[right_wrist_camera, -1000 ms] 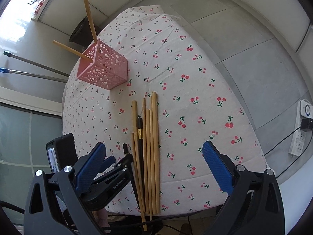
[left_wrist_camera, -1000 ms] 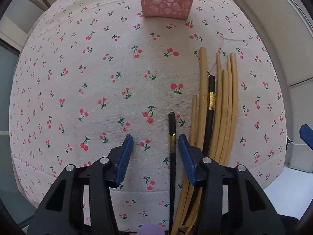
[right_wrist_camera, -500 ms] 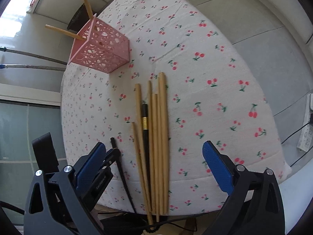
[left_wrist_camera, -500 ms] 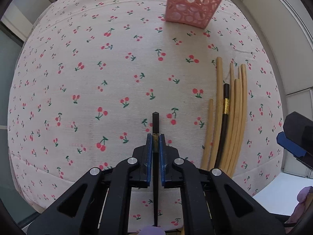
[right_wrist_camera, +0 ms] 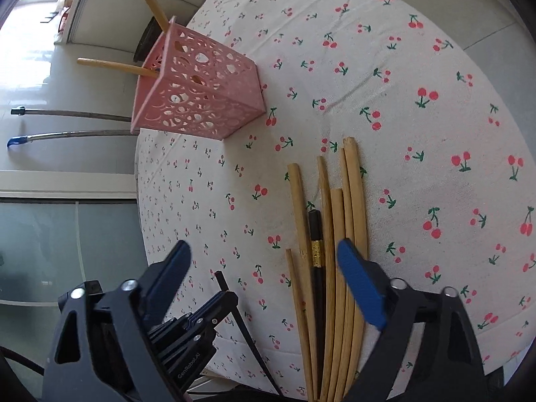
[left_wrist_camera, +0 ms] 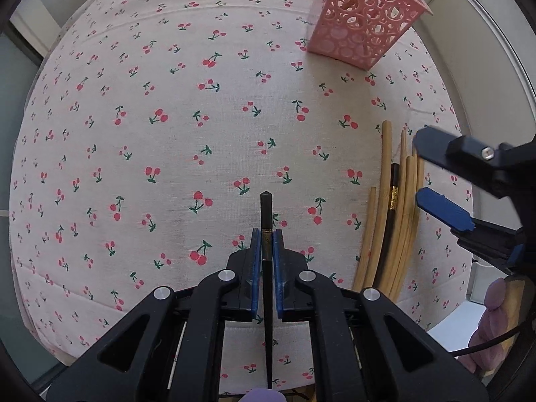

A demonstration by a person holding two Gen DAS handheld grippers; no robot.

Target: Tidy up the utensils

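My left gripper (left_wrist_camera: 265,239) is shut on a black chopstick (left_wrist_camera: 266,214) and holds it above the cherry-print tablecloth (left_wrist_camera: 167,134). The same chopstick (right_wrist_camera: 234,308) shows in the right wrist view, clamped in the left gripper (right_wrist_camera: 221,298). A bundle of several wooden chopsticks (right_wrist_camera: 338,234) with one more black chopstick (right_wrist_camera: 316,248) lies on the cloth. My right gripper (right_wrist_camera: 264,258) is open just above the near end of that bundle. The pink perforated basket (right_wrist_camera: 197,93) stands at the far side with two wooden chopsticks (right_wrist_camera: 114,65) in it.
The round table's edge (right_wrist_camera: 502,335) drops off close behind the chopstick bundle. Two metal poles (right_wrist_camera: 70,124) lean beyond the table on the left. In the left wrist view the basket (left_wrist_camera: 361,26) is at upper right and the right gripper (left_wrist_camera: 445,184) reaches in from the right.
My left gripper closed on the black chopstick and lifted it to the left, away from the bundle. My right gripper moved down and forward over the bundle, still open.
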